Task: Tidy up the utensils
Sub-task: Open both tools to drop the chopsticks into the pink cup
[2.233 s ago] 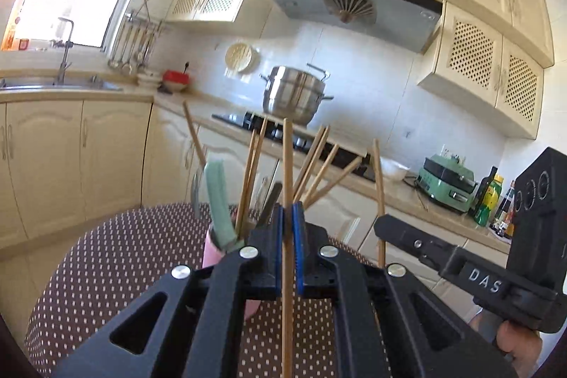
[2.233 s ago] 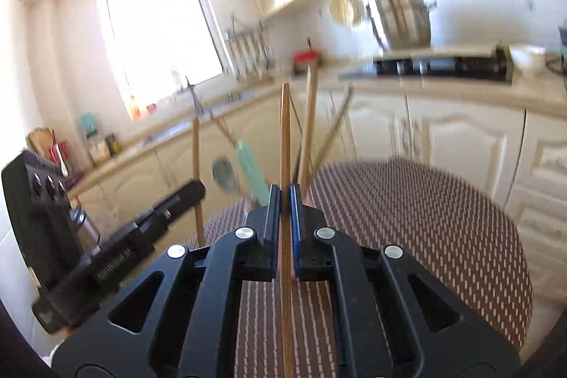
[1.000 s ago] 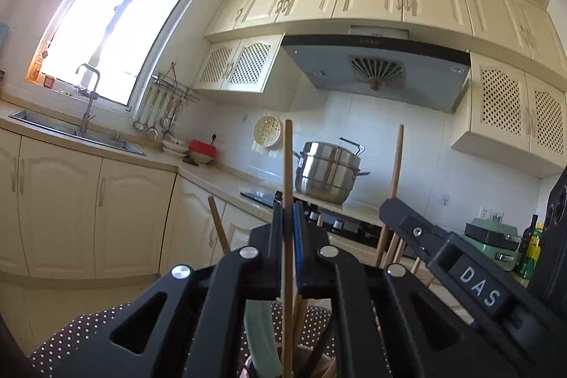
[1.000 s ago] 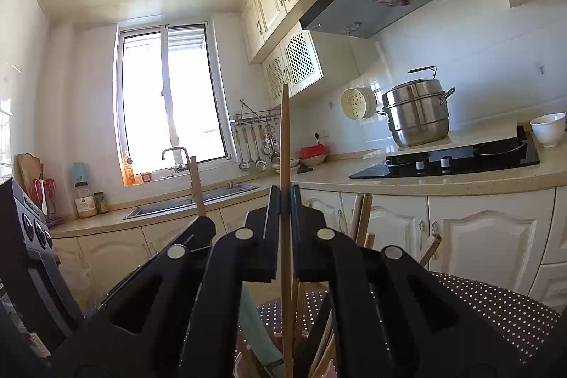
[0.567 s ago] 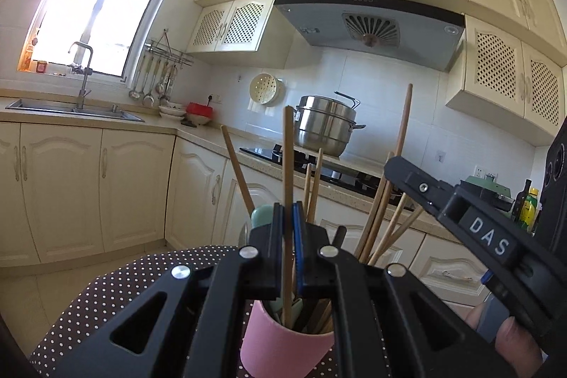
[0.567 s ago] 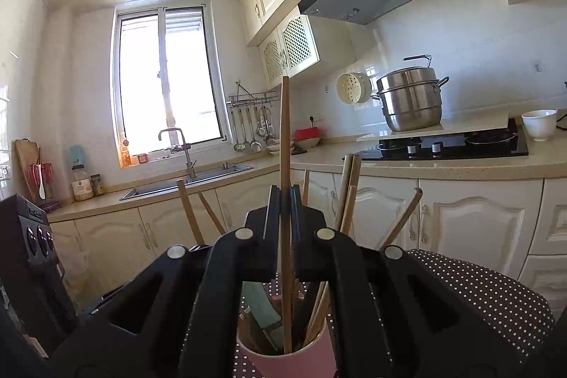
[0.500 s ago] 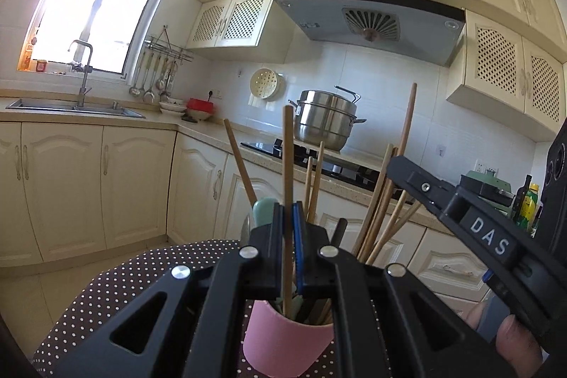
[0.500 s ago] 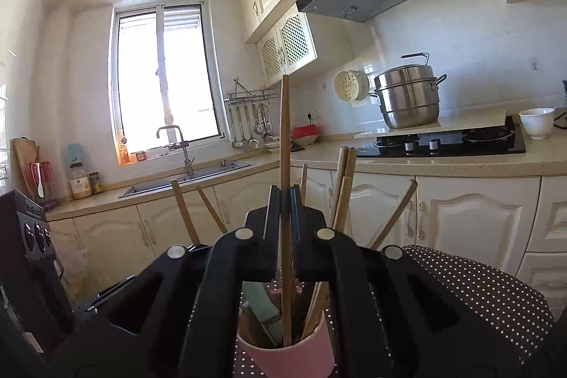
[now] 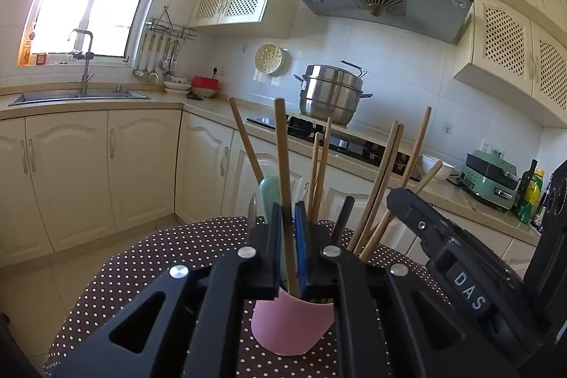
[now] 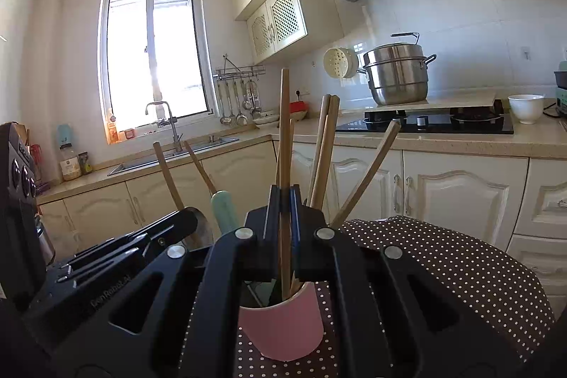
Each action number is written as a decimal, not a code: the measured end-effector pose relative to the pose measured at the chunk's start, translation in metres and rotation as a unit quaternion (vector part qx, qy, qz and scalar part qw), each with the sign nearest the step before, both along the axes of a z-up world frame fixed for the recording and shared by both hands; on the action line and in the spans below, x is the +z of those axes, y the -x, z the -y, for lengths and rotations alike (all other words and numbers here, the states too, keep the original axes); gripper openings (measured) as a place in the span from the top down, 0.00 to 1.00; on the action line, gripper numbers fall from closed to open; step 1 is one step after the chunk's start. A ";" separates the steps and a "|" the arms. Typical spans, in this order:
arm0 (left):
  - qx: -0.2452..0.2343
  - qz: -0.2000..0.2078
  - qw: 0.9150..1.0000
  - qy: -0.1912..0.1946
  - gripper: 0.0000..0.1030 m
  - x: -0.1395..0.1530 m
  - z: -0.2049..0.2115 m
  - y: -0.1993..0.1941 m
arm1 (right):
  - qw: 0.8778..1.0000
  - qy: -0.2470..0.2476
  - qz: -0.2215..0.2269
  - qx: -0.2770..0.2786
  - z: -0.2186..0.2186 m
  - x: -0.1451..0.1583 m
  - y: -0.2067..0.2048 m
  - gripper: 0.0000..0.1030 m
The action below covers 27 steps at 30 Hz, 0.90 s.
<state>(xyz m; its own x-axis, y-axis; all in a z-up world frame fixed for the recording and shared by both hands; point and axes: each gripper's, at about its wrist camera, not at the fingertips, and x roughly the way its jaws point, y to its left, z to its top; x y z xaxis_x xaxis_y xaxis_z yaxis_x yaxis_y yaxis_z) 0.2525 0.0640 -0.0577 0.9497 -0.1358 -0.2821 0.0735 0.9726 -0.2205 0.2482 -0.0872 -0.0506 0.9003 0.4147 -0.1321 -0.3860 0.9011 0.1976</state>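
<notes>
chopsticks (image 9: pixel 283 165) standing in pink cup (image 9: pixel 290 325)

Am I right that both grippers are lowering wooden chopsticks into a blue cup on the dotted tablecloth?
Nearly. The cup is pink, not blue, as both wrist views show. The rest holds: the right gripper is shut on a wooden chopstick reaching into the cup on the dotted tablecloth, and the left gripper, its jaws opening, has a chopstick between them.

Straight ahead of both grippers the pink cup (image 9: pixel 292 325) bristles with splayed wooden chopsticks (image 9: pixel 381 186) that block passage, while the dotted table (image 10: pixel 460 271) to the right gripper's right lies open.
</notes>
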 end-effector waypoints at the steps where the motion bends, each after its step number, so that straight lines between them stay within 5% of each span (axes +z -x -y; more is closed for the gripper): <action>1: 0.001 -0.001 1.000 -0.003 0.75 0.000 0.000 0.001 | 1.000 0.001 -0.001 0.000 0.000 -0.001 0.001 0.94; 2: 0.001 -0.001 1.000 -0.006 0.66 0.002 0.002 0.001 | 1.000 0.002 -0.004 0.000 0.000 -0.002 0.001 0.94; 10: 0.006 -0.006 1.000 -0.028 0.38 0.006 0.003 0.008 | 1.000 0.009 -0.029 0.000 -0.003 -0.013 0.002 0.94; 24: 0.013 -0.014 0.999 -0.025 0.23 0.012 -0.006 0.035 | 0.999 0.006 -0.039 0.006 -0.005 -0.003 0.027 0.91; 27: 0.015 -0.013 1.000 -0.024 0.21 0.016 -0.007 0.044 | 0.999 0.001 -0.035 0.004 -0.001 0.001 0.034 0.78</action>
<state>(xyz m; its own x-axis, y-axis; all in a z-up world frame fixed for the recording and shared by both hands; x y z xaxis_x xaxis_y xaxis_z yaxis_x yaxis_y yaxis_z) 0.2088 0.0708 -0.0414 0.9454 -0.0935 -0.3123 0.0395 0.9838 -0.1750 0.2139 -0.0861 -0.0492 0.8855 0.4212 -0.1960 -0.3783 0.8986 0.2223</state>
